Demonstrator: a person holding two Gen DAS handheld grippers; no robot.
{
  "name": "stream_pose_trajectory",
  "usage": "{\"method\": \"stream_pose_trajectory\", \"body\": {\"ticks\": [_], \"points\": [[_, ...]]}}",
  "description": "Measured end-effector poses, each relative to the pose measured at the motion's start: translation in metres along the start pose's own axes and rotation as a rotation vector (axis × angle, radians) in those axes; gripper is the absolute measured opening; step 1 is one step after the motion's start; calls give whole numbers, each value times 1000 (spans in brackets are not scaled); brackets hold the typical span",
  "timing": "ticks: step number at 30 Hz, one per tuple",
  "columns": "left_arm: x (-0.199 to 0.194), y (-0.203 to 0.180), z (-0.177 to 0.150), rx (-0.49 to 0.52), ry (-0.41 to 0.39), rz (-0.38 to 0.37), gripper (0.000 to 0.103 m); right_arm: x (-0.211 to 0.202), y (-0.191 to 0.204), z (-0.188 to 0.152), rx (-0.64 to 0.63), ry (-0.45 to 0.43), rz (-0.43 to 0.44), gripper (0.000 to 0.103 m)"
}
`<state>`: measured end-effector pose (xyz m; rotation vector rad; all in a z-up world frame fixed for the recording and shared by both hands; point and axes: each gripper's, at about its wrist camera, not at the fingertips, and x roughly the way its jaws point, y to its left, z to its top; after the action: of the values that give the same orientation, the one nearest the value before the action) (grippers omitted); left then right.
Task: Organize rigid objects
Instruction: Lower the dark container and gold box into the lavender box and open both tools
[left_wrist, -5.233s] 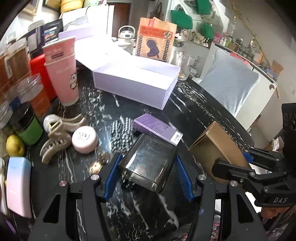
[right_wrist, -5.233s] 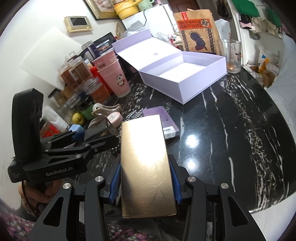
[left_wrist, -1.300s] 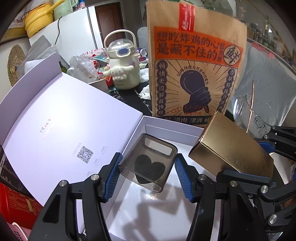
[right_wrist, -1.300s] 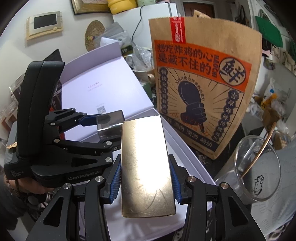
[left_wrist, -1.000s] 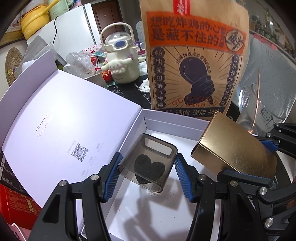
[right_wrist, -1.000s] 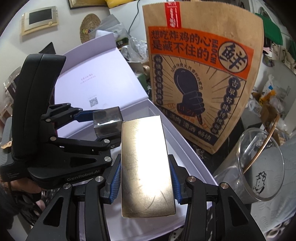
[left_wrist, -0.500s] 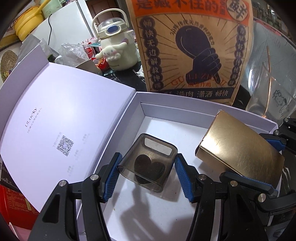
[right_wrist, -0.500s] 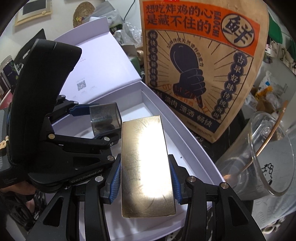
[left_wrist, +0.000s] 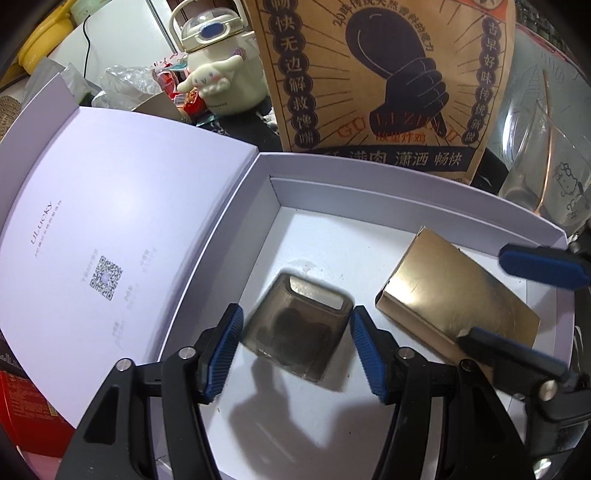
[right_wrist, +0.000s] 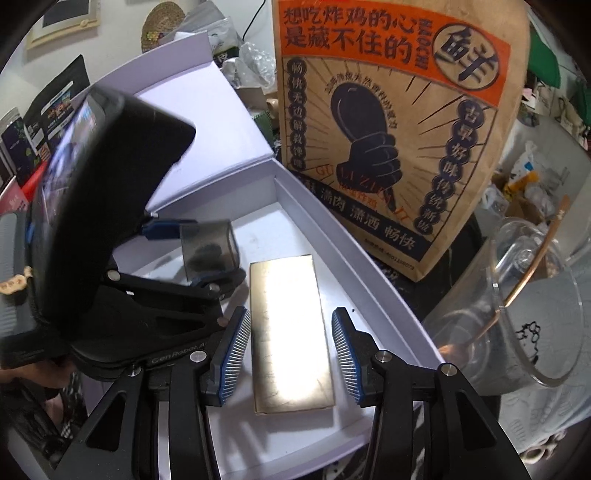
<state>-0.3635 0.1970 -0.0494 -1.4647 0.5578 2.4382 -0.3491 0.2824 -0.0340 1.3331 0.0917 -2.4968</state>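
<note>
A smoky transparent case (left_wrist: 297, 330) with a dark heart shape inside lies on the floor of the open lilac box (left_wrist: 369, 184). My left gripper (left_wrist: 293, 347) is open around it, with gaps on both sides. A gold box (right_wrist: 290, 338) lies flat on the box floor beside it; it also shows in the left wrist view (left_wrist: 454, 299). My right gripper (right_wrist: 291, 352) is open around the gold box, pads apart from its sides. The case also shows in the right wrist view (right_wrist: 208, 245).
The box lid (left_wrist: 110, 236) stands open to the left. A tall brown paper bag (right_wrist: 388, 122) stands right behind the box. A glass cup (right_wrist: 517, 299) with a straw stands to the right. A cream kettle (left_wrist: 218, 74) sits behind.
Both grippers lowered into the lilac box and opened. The smoky case and the gold box were let go and now lie on the box floor.
</note>
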Motion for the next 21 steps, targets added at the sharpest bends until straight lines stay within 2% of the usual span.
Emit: {"method": "stream_pose_trajectory", "body": {"ticks": [2, 3, 16, 17, 21], "points": [[-4, 1, -1, -9, -8, 21, 78, -5, 0, 1, 4, -4, -7, 48], [-7, 1, -1, -11, -18, 26, 80, -8, 0, 2, 6, -6, -13, 48], [-41, -2, -10, -33, -64, 9, 82, -51, 4, 3, -8, -31, -77, 52], [-44, -2, -10, -37, -70, 6, 82, -57, 6, -8, -4, -34, -77, 52], [-55, 3, -7, -48, -92, 10, 82, -64, 8, -11, 1, -50, -89, 52]]}}
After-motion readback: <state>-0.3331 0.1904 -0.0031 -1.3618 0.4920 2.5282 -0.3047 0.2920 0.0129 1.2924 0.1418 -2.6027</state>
